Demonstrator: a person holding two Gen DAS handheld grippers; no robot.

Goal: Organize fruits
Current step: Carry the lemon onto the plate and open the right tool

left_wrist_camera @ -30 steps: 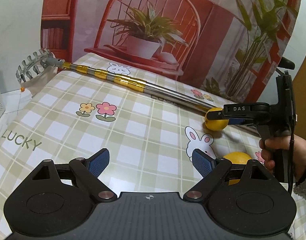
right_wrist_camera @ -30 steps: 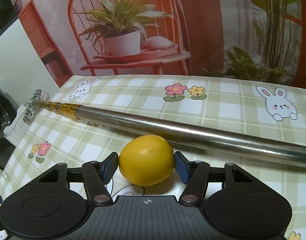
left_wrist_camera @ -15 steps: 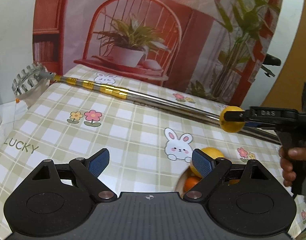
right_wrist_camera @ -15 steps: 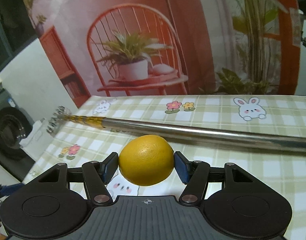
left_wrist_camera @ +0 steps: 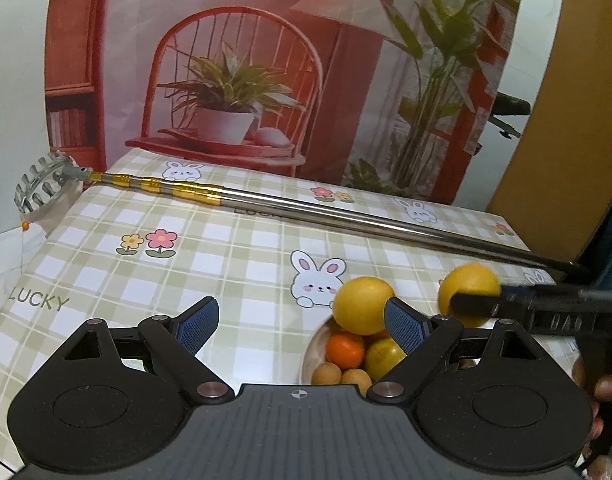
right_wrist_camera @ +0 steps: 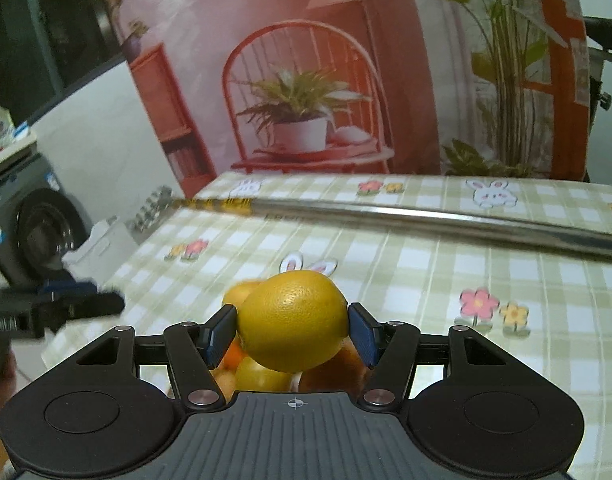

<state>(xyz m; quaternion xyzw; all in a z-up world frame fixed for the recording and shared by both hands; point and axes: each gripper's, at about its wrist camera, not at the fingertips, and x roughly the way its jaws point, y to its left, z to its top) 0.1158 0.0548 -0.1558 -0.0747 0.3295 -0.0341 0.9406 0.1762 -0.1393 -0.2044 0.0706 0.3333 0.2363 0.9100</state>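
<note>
I'm clamping my right hand-held gripper [right_wrist_camera: 292, 330] on a lemon [right_wrist_camera: 294, 320] above the fruit bowl [left_wrist_camera: 311, 354]; my left hand-held gripper [left_wrist_camera: 302, 322] is gaping empty, a metal pole [left_wrist_camera: 345, 220] lying beyond across the checked bench [left_wrist_camera: 226, 248].

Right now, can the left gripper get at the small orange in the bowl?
Probably yes. The left gripper is open and empty beside the bowl, and the small orange lies uncovered near its rim, though the large lemon crowds it from behind.

Bowl [left_wrist_camera: 311, 350] mostly hidden behind left hand-held gripper [left_wrist_camera: 302, 320]; right hand-held gripper [left_wrist_camera: 477, 305] motion-blurred, perhaps moving.
</note>
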